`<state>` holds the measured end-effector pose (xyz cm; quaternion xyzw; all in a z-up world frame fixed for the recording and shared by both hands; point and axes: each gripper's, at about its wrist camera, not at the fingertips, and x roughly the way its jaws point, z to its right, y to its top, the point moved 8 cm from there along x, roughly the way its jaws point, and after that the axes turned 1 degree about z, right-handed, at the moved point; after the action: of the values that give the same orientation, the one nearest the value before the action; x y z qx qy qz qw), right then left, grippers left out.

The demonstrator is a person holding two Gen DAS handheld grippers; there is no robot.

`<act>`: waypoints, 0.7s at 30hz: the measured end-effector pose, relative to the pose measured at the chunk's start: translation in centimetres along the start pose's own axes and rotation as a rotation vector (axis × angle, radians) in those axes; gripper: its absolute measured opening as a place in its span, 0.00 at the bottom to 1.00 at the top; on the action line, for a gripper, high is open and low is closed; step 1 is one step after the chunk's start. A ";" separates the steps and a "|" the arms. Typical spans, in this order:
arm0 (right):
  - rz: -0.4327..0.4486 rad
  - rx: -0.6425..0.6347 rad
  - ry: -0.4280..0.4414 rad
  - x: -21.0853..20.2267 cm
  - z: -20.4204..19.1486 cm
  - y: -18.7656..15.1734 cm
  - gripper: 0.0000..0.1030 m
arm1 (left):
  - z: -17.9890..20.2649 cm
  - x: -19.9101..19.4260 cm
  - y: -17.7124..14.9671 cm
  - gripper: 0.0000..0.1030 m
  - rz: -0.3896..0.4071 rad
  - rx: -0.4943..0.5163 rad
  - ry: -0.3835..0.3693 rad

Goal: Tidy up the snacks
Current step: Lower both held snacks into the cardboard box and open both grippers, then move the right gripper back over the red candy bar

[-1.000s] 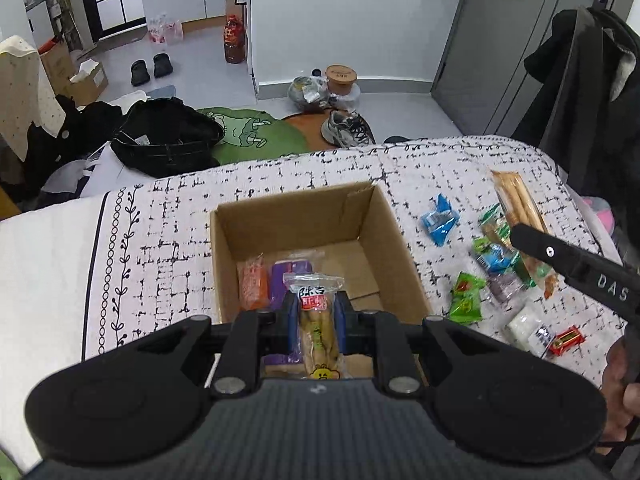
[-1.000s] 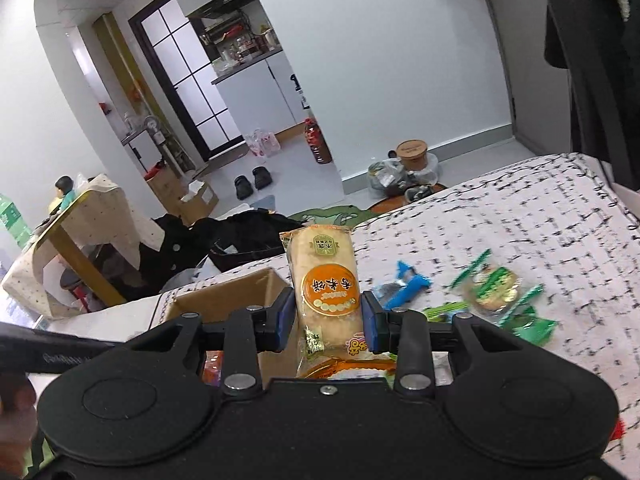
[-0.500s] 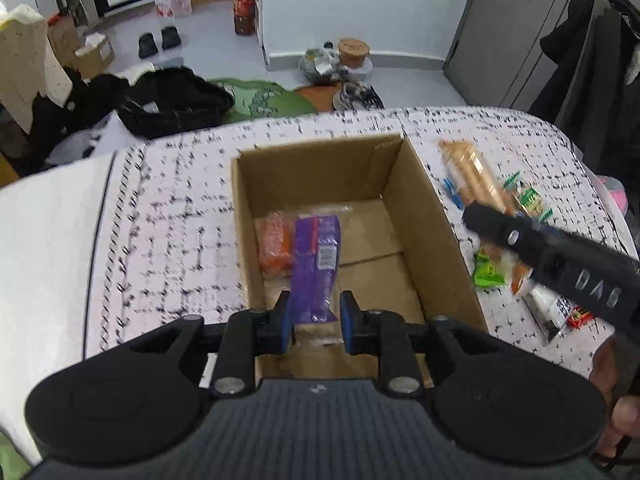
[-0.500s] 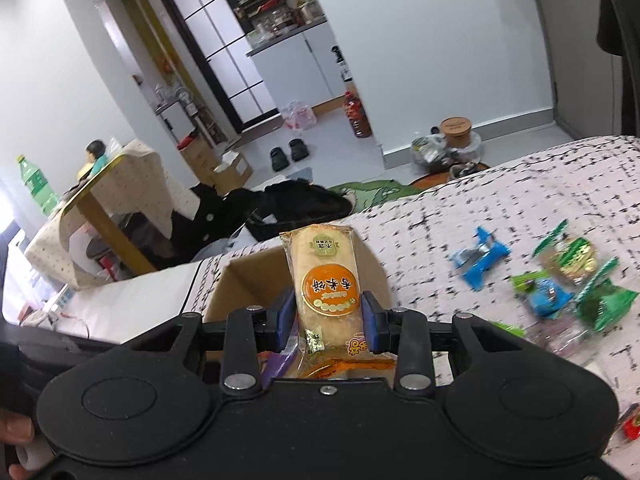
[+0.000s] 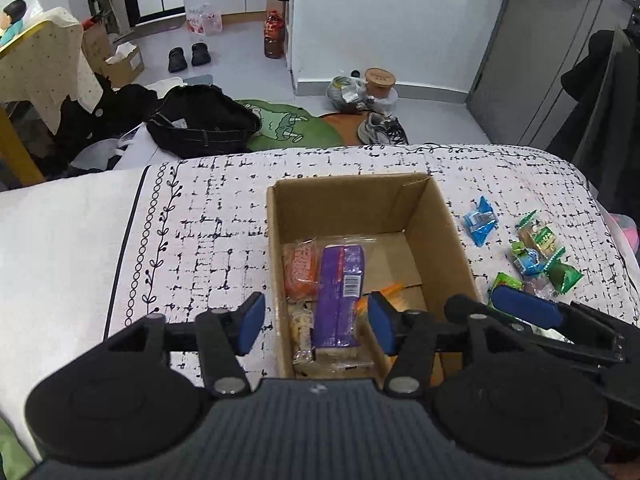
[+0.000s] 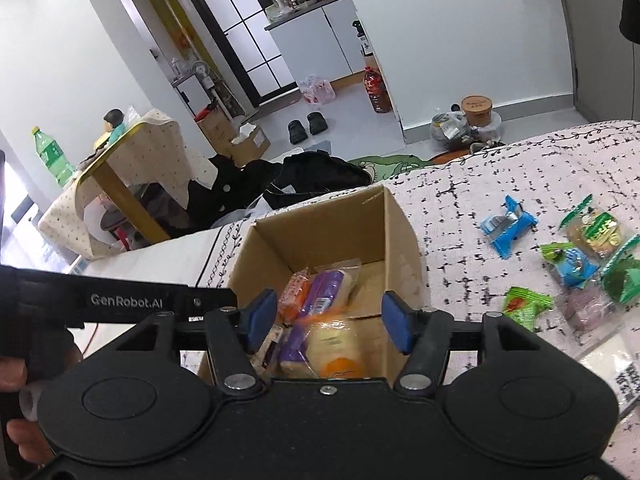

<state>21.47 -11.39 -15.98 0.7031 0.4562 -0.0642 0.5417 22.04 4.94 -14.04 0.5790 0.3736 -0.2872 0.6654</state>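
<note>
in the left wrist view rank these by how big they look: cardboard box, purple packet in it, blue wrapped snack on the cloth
1. cardboard box
2. purple packet
3. blue wrapped snack

The packet lies nearer the camera than the snack, which exaggerates that gap.

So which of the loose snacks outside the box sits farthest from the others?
The blue packet, alone nearest the cardboard box; the green-wrapped snacks lie bunched together beyond it.

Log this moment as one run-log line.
left gripper: opening, nothing between pads | right gripper: opening, nothing gripped | cardboard box: holds purple pack, yellow rice-cracker pack
</note>
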 end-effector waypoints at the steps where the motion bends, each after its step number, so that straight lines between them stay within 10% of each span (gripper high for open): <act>1: -0.001 -0.001 -0.005 -0.2 0.2 0.0 0.56 | 0.2 -0.1 0.0 0.63 0.002 0.006 -0.001; 21: 0.029 0.010 -0.158 -5.4 8.2 0.5 0.64 | 6.7 -0.7 0.3 0.84 0.020 0.103 -0.116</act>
<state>22.02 -21.20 -15.75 0.7050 0.4017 -0.1139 0.5733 22.97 -1.65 -12.93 0.5987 0.3132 -0.3325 0.6579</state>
